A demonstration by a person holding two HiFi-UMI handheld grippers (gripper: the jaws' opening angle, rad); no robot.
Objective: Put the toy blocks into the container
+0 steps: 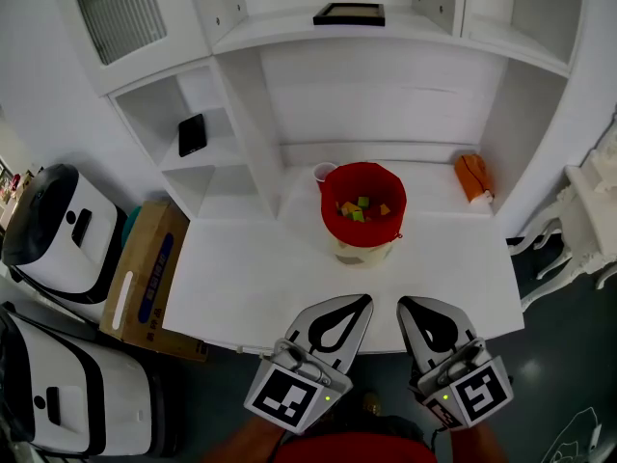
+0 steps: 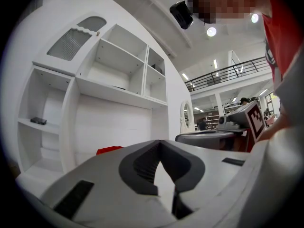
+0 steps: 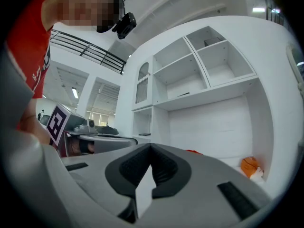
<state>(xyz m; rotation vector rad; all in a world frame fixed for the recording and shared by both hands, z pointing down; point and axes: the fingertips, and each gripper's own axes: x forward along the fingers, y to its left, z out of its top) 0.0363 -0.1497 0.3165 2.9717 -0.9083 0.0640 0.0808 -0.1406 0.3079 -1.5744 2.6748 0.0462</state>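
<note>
A red container (image 1: 363,204) stands near the back middle of the white table (image 1: 251,278). Inside it lie several toy blocks (image 1: 362,208), green, yellow and orange. My left gripper (image 1: 363,302) hovers at the table's near edge, its jaws shut with nothing between them. Just to its right, my right gripper (image 1: 406,304) is also shut and empty. Both tips point toward the container and stay well short of it. In the left gripper view, my left gripper (image 2: 160,144) hides all but the container's red rim (image 2: 109,149). The right gripper view shows my right gripper (image 3: 151,147) closed.
A pink cup (image 1: 324,174) stands just behind the container, at its left. An orange object (image 1: 472,177) lies at the table's back right. White shelving (image 1: 231,95) rises behind the table, with a black device (image 1: 191,134) on a left shelf. A cardboard box (image 1: 145,276) and white machines (image 1: 63,230) stand at the left.
</note>
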